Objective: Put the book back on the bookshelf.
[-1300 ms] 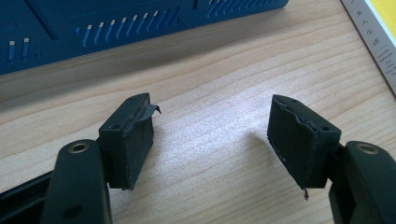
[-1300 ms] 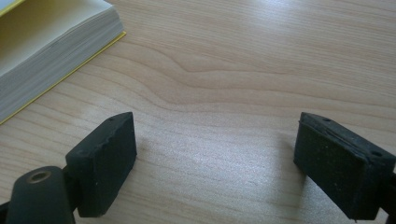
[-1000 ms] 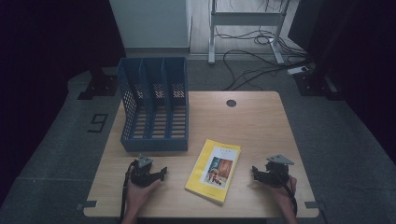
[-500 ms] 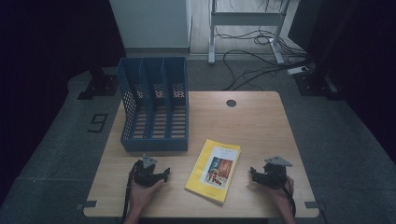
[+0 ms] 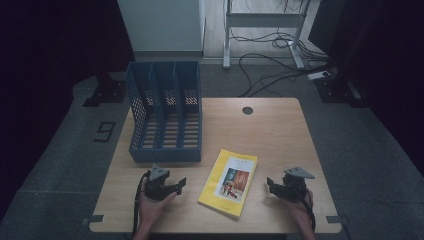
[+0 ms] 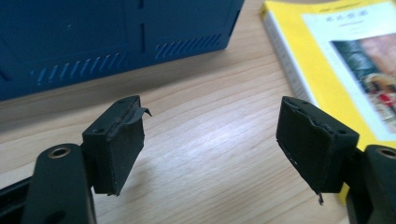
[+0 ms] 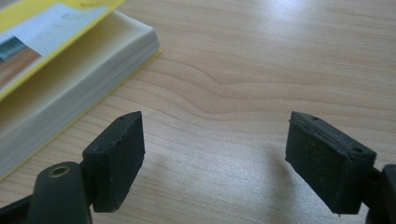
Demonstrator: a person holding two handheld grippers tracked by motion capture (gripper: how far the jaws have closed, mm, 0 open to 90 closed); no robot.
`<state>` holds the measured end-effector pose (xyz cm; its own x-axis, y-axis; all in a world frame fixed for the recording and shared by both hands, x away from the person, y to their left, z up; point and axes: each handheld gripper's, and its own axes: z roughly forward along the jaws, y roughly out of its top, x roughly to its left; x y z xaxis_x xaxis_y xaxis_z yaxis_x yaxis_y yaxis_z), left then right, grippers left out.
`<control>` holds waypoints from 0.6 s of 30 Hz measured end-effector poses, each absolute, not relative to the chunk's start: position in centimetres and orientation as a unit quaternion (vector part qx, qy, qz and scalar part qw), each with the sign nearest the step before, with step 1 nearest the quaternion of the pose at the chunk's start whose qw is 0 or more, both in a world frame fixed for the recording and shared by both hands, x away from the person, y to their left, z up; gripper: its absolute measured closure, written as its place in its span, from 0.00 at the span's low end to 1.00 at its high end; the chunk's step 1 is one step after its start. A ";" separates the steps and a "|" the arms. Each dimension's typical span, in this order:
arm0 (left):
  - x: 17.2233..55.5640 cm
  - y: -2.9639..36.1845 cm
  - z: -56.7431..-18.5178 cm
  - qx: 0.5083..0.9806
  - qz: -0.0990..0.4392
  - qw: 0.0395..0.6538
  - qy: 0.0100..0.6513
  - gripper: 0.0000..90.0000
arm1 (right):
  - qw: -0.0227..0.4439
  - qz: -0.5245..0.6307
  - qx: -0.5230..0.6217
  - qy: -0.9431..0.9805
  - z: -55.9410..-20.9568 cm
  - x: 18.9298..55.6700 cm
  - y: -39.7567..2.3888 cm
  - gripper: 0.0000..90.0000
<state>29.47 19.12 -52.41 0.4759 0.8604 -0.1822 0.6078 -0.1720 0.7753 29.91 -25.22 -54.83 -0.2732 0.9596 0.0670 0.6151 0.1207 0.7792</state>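
From the left, my left gripper sits low over the bench, jaws released with bare wood between the pads, pointing toward the yellow book. In the left gripper view the book's spine edge runs just beside the right-hand pad, and the blue file rack fills the far side, near but apart from the jaws. The book lies flat on the near half of the bench, cover up, slightly turned, just in front of the rack's right corner and between my two grippers. My right gripper rests on the other side of it, jaws also released and holding nothing; in the right gripper view the book's page block is off to the upper left, apart from the pads. I judge the step in hand is to close in on the book from both sides, probably to stand it in one of the rack's slots. To do it well I would slide one pad under a long edge and the other on the cover, gripping near the spine so the pages don't fan. The rack's front wall is the one obstacle, so the book must be lifted clear of it. The small dark hole in the bench is well apart.
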 end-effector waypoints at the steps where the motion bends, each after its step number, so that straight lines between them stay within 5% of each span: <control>1: 29.5 19.0 -52.4 0.751 0.149 0.419 0.489 0.26 | 0.236 0.366 0.555 0.709 -54.7 29.9 -25.2 0.22; 18: 28.9 17.8 -51.9 0.757 0.132 0.428 0.477 0.27 | 0.242 0.401 0.542 0.698 -53.0 29.2 -24.5 0.24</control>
